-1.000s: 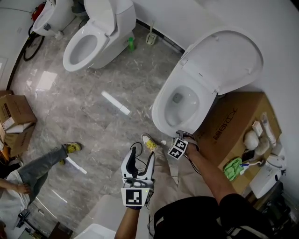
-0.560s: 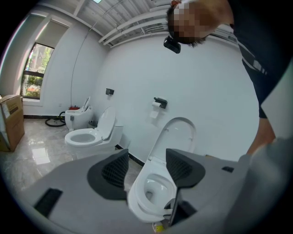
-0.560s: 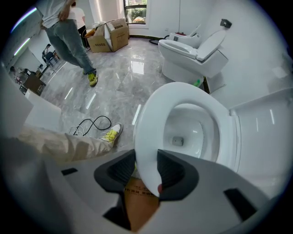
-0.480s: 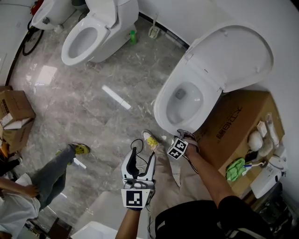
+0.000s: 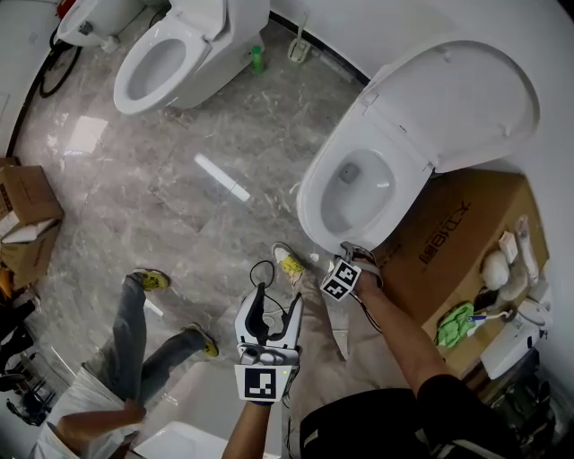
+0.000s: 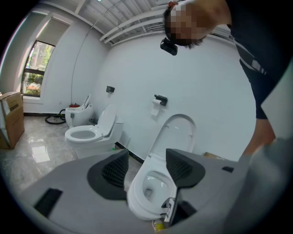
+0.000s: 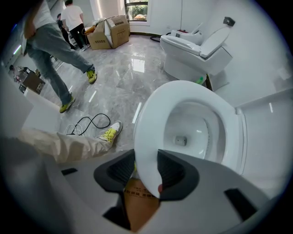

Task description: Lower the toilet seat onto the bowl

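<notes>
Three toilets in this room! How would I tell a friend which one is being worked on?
Follow the white wall along to the brown cardboard box. The toilet right beside that box is the one. Unlike the other toilets further along, its toilet seat is clamped at the front by the right gripper.

Toilet seat: white, glossy oval ring, hinged at the back, lying low over the bowl and well apart from the raised lid. Its front rim sits pinched between the jaws of the right gripper, one pad on each face. Can't tell whether the ring touches the bowl rim all round. Bowl: white ceramic, upright on the grey marble floor, back to the wall. Its inside shows through the ring's opening, with the drain at the bottom.
</notes>
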Available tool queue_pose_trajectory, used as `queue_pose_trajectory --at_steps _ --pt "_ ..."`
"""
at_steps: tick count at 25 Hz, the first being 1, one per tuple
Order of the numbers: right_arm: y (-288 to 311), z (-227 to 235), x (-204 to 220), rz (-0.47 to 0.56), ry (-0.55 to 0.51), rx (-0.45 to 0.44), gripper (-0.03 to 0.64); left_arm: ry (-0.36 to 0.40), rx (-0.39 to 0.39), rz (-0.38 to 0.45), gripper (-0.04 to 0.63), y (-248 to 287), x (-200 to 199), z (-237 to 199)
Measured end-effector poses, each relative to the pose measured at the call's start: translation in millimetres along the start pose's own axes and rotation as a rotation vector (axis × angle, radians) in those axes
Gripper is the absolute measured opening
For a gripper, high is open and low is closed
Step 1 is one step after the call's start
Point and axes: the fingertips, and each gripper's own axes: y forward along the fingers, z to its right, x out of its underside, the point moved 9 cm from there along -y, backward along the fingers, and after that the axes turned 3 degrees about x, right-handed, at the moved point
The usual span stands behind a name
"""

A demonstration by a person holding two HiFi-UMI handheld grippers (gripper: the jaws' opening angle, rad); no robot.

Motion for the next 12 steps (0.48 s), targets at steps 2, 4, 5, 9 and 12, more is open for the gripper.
queue_pose_trajectory --at_steps 2,4,5,9,12 --pt "4 0 -1 0.0 0.0 0.004 0.158 -0.006 -0.003 -0.002 0.264 0 3 1" --pt "8 -1 -1 -0.003 -0.002 0.003 0.158 -0.02 -0.009 -0.012 0.264 -1 7 1" --pt "10 -1 -1 -0.005 -0.003 0.001 0.158 -0.023 -0.011 -0.017 0.264 -2 9 1" --pt "17 -4 -2 -0.011 -0.009 -0.003 0.158 -0.019 -0.011 -0.03 0.264 -4 15 -1" --pt "22 -5 -2 -0.013 -0.01 0.0 0.157 -0.018 -0.014 -0.035 0.264 -6 21 0"
